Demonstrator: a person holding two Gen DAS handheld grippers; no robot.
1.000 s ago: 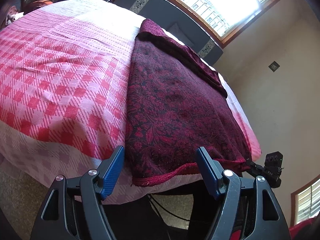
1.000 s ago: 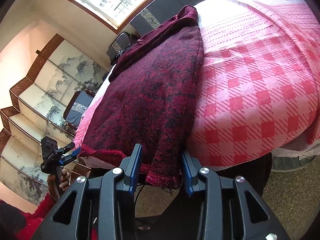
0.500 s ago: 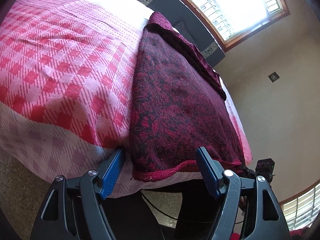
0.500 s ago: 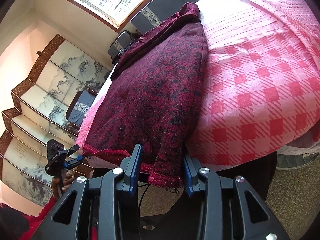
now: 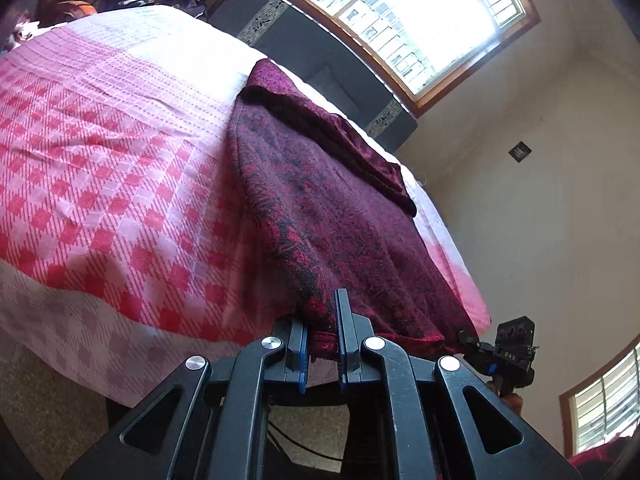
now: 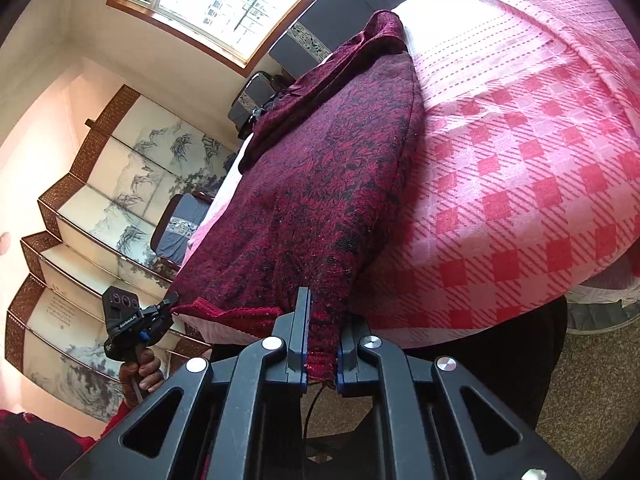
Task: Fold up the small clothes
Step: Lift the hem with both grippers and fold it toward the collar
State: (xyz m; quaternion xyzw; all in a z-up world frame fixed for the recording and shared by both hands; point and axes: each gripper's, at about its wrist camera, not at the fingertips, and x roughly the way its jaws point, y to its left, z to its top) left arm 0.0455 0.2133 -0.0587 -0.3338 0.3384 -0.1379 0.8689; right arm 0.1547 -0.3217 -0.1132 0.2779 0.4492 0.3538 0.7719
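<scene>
Sunlit bedroom with a pink checked bedspread (image 5: 120, 184). Both grippers tilt downward at the bed's near edge. The left gripper (image 5: 322, 344) has just closed, its jaws clamped on the near left hem corner of a dark red patterned garment (image 5: 328, 200). The right gripper (image 6: 322, 350) has just closed on the near right corner. The garment lies flat, its long axis running away toward the far window (image 5: 420, 12).

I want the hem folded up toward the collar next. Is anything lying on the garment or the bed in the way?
Nothing visible. The left gripper and right gripper have just closed on the maroon garment at its hem corners, and its top and the checked bedsheet beside it carry nothing.
</scene>
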